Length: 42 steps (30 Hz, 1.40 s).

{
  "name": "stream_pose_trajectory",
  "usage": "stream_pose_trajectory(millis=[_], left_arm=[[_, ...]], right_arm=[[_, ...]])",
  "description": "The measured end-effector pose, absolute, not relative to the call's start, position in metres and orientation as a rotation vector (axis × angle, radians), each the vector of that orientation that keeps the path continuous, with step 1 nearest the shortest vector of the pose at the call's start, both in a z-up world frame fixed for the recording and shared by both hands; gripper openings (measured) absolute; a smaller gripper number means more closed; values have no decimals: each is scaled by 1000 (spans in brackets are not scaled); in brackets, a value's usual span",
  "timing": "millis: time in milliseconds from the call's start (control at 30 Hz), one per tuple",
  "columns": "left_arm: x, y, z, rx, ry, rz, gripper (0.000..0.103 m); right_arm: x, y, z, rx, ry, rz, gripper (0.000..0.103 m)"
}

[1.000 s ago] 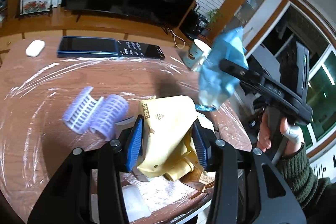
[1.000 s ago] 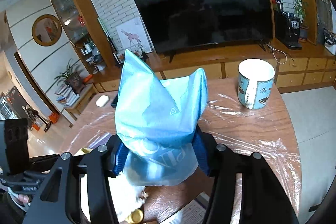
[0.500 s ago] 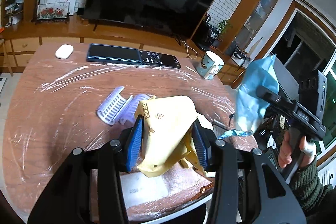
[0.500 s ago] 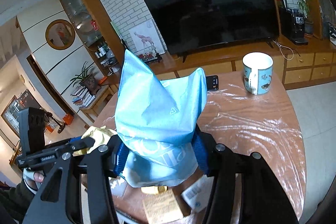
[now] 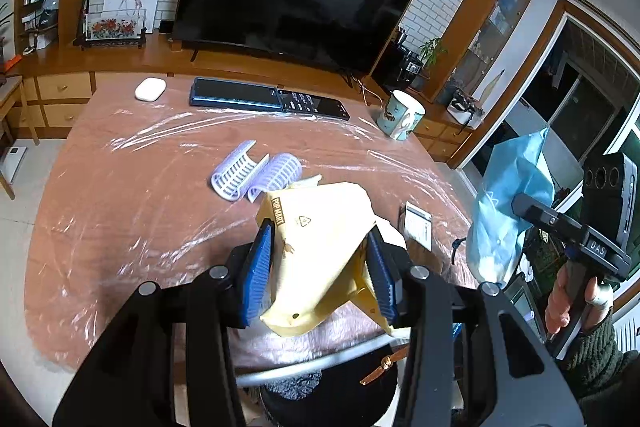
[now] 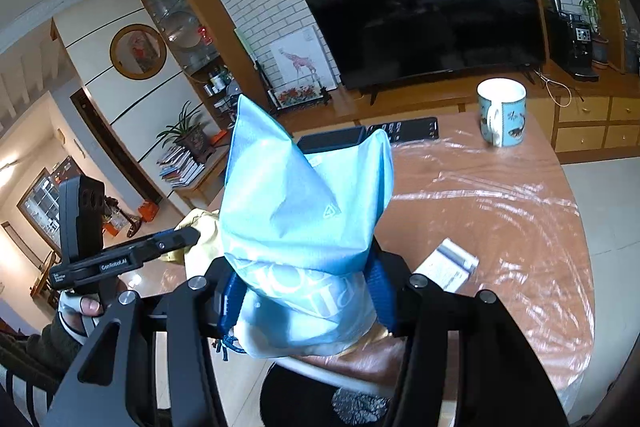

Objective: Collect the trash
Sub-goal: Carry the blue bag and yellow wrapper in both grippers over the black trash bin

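Left wrist view: left tool (image 5: 320, 267) at lower centre, its blue pads clamped on a crumpled yellow wrapper (image 5: 316, 251) with "POP MART" print and a recycling triangle. The wrapper is held above the near edge of the counter (image 5: 120, 195), a round reddish-brown top covered with wrinkled clear film. Below the tool, a black bin (image 5: 332, 387) with a pale rim shows at the bottom of the frame, just off the counter edge.

On the counter: two lilac hair rollers (image 5: 256, 175) side by side at centre, just above the wrapper; a white earbud case (image 5: 150, 89) at upper left; a blue phone (image 5: 234, 94) and a black remote (image 5: 312, 105) end to end along the far edge; a teal patterned mug (image 5: 400, 115) at upper right; a small white box (image 5: 417, 227) right of the wrapper.

At right of this view, the right tool (image 5: 520, 205) pinches a light blue plastic bag (image 5: 508, 211), off the counter's right edge; a hand (image 5: 568, 295) in a dark green sleeve grips its handle.

Right wrist view: right tool (image 6: 306, 291) at lower centre, pads pressed against the blue bag (image 6: 304, 211), which bulges up in two peaks with white lettering low on it. Left tool's arm (image 6: 132, 255) enters from left with the yellow wrapper (image 6: 200, 231) at its tip, touching or just beside the bag. Mug (image 6: 502, 113) upper right, white box (image 6: 448, 265) right of the tool, bin (image 6: 320, 399) at bottom.
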<state>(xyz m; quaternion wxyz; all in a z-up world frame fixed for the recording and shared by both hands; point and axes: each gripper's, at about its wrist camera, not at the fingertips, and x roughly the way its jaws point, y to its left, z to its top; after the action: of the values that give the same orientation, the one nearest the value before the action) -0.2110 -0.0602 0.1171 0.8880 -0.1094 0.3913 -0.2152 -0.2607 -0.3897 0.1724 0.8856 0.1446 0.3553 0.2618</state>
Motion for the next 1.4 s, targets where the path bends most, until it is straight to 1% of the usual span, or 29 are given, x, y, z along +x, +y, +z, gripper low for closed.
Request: stream_pose_trajectory(millis=[333, 700, 1400], left_arm=[[-246, -59, 108, -211, 854, -449, 46], [-281, -74, 85, -165, 929, -489, 46], [-307, -115, 28, 1, 1041, -503, 46]], right_arm=[[-299, -378, 156, 275, 805, 578, 52], [-332, -367, 123, 235, 919, 585, 52], [-359, -349, 52, 127, 1098, 556, 52]])
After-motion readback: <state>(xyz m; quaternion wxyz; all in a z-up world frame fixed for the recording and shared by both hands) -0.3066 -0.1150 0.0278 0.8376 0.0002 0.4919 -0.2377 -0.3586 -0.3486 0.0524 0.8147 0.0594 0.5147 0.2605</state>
